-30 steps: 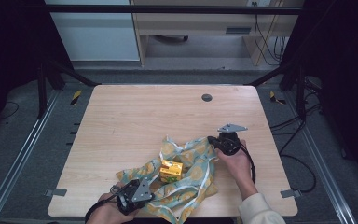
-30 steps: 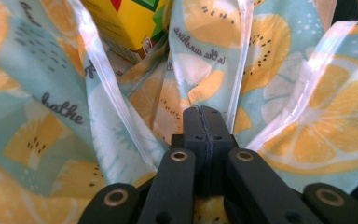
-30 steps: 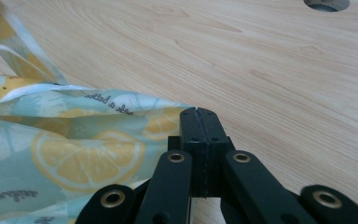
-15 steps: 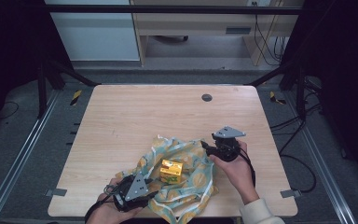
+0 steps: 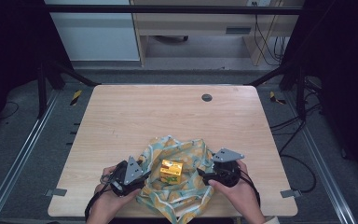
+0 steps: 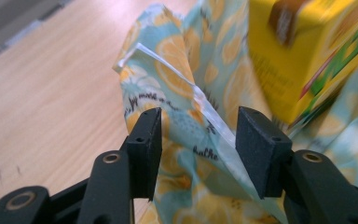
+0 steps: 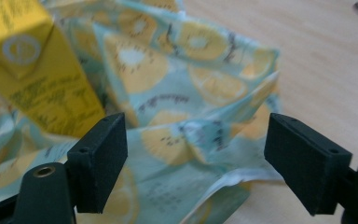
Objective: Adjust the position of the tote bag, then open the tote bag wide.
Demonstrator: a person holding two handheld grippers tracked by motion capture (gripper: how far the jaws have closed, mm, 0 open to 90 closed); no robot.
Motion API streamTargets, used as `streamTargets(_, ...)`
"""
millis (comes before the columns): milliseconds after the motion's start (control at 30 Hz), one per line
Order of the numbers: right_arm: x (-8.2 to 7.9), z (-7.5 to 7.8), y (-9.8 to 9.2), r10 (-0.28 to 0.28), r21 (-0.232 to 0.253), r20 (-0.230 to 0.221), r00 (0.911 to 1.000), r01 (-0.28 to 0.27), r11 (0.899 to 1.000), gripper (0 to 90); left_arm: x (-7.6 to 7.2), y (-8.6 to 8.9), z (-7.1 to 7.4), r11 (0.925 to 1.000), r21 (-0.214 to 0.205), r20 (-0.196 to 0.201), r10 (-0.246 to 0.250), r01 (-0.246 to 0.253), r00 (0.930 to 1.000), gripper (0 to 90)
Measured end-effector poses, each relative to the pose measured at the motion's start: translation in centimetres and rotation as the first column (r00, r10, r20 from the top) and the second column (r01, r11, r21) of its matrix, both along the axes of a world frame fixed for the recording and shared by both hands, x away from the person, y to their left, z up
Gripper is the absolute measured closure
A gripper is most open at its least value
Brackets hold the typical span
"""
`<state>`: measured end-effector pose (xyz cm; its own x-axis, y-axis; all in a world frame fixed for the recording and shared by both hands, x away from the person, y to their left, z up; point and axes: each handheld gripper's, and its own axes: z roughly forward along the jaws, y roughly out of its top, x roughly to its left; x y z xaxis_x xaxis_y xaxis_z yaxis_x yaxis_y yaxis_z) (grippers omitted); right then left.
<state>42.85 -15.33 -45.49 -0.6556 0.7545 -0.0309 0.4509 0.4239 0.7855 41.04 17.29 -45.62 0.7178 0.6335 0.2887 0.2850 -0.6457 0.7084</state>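
Here, from the high view, I see the yellow carton [image 5: 171, 171] standing on the crumpled cloth [image 5: 186, 198] near the front edge of the tabletop [image 5: 168, 112]. My left gripper [image 5: 142, 176] sits at the cloth's left side, my right gripper [image 5: 204, 175] at its right, the carton between them. In the left gripper view the jaws have just been opening; a raised fold of cloth runs between them, unclamped. In the right gripper view the jaws have just been opening too and stand wide apart, cloth lying loose between them, pads not pressing. A dark disc [image 5: 207, 97] sits far back.
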Motion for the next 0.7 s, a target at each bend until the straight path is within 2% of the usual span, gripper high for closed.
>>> streamTargets(33, 0.0, 0.0, 0.0, 0.0, 0.0, 0.0, 1.0, 0.0, 1.0, 20.9, 0.0, 0.0, 0.0, 1.0, 0.0, 0.0, 0.0, 0.0, 1.0, 52.0)
streamTargets(67, -0.4, -0.5, 0.3, 0.016, -0.036, -0.026, 0.9995, -0.017, 0.999, 20.4, 0.1, 0.0, -0.3, 0.9999, 0.017, -0.007, 0.002, -0.002, 1.0, 52.9)
streamTargets(100, -0.6, -0.8, 0.3, 0.019, -0.061, -0.024, 0.9995, -0.02, 0.998, 20.4, 0.3, 0.0, -0.8, 0.9984, 0.057, -0.019, 0.0, 0.001, 0.9998, 53.5)
streamTargets(133, -0.7, -1.0, 0.4, 0.024, -0.079, -0.031, 0.9992, -0.027, 0.996, 20.2, 0.3, 0.0, -0.8, 0.9984, 0.057, -0.019, 0.0, 0.001, 0.9998, 53.9)
streamTargets(300, -1.3, -2.1, 0.5, 0.053, -0.141, -0.065, 0.9965, -0.062, 0.988, 19.8, 0.5, 0.9, -1.7, 0.9901, 0.137, -0.042, 0.037, -0.031, 0.9985, 54.2)
streamTargets(467, -1.3, -2.6, 0.3, 0.057, -0.161, -0.084, 0.9948, -0.07, 0.984, 20.1, 0.8, 1.4, -2.1, 0.9875, 0.148, -0.062, 0.064, -0.054, 0.996, 54.3)
streamTargets(600, -1.4, -3.1, 0.3, 0.071, -0.191, -0.11, 0.9913, -0.091, 0.977, 20.0, 0.8, 1.5, -2.2, 0.9855, 0.159, -0.053, 0.07, -0.061, 0.9961, 54.1)
streamTargets(700, -1.3, -3.0, 0.2, 0.073, -0.18, -0.112, 0.991, -0.093, 0.979, 19.9, 0.8, 1.7, -2.1, 0.9857, 0.156, -0.052, 0.073, -0.064, 0.996, 53.9)
